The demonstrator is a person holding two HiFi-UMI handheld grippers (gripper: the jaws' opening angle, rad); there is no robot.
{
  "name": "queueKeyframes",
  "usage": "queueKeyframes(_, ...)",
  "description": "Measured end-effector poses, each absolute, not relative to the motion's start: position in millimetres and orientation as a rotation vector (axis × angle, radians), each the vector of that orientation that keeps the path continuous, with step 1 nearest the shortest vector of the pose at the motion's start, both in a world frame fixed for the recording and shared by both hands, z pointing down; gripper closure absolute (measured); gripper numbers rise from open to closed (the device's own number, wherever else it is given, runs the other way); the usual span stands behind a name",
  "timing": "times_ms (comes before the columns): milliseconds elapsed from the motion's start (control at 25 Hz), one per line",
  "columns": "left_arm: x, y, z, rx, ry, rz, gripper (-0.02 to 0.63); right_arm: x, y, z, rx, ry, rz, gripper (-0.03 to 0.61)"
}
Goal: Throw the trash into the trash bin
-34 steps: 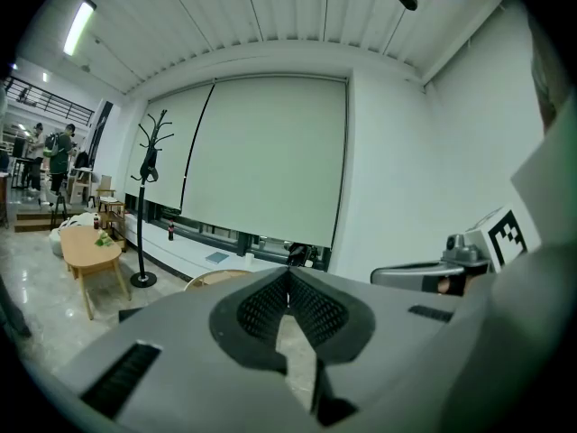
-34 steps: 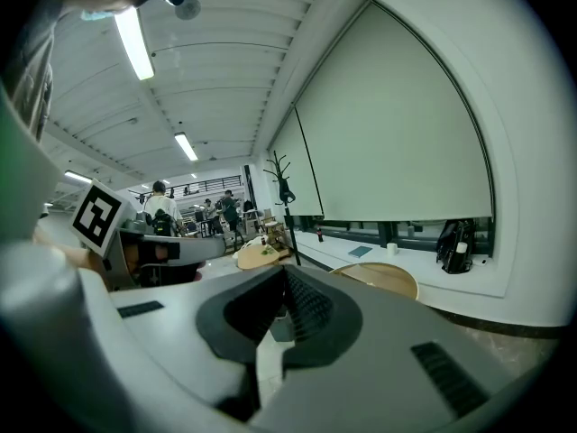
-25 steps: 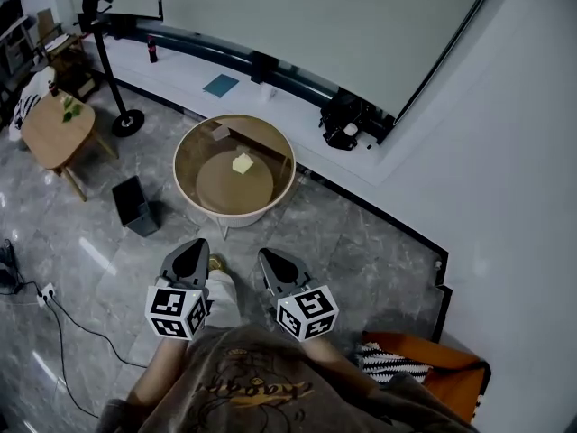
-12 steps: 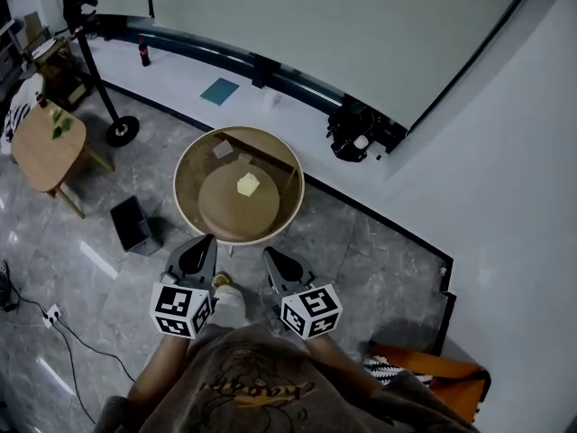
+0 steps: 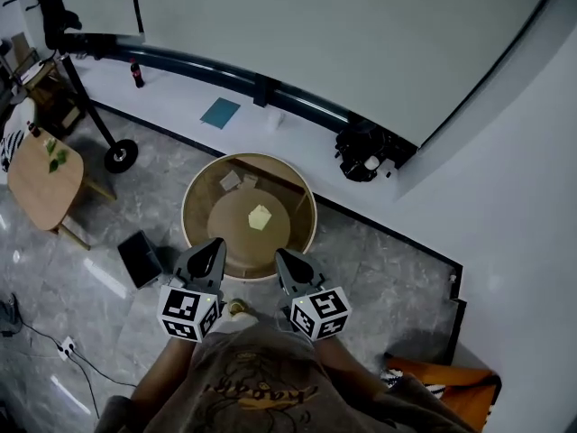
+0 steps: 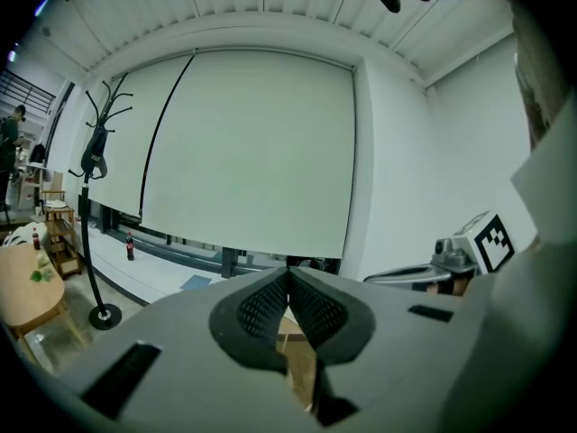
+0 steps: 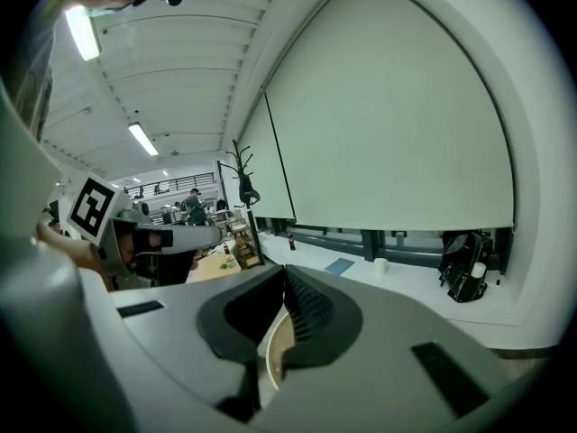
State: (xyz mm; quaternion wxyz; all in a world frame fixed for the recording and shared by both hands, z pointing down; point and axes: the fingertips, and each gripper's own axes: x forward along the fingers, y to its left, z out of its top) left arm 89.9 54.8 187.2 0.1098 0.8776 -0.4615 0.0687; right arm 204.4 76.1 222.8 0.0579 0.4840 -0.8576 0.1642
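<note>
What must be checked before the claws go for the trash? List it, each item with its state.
1. Trash found: ok, a yellow wad lies in the middle of the round table.
2. Wad on the top or on a lower shelf: cannot tell.
3. Bin found: ok, a dark bin stands on the floor left of the table.
4. Left claw empty: ok, nothing between its jaws.
5. Right claw empty: ok.
6. Claws open for a grasp: not ok, both shut.

Office presentation lounge: a wall-wide pull-down projection screen (image 5: 315, 34), a grey stone-tile floor (image 5: 379, 278), a coat stand (image 6: 105, 315), a round glass-topped desk (image 5: 209, 186), and open-plan workstations (image 7: 176, 211) with people beyond.
</note>
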Motion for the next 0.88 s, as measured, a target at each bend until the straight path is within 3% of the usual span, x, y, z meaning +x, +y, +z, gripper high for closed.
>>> queueKeyframes(880,94.3,-65.2,196.8,2.585,-1.343,0.222,0.594,208.6,-46.6,224.5,1.475,-2.586,0.476,0.56)
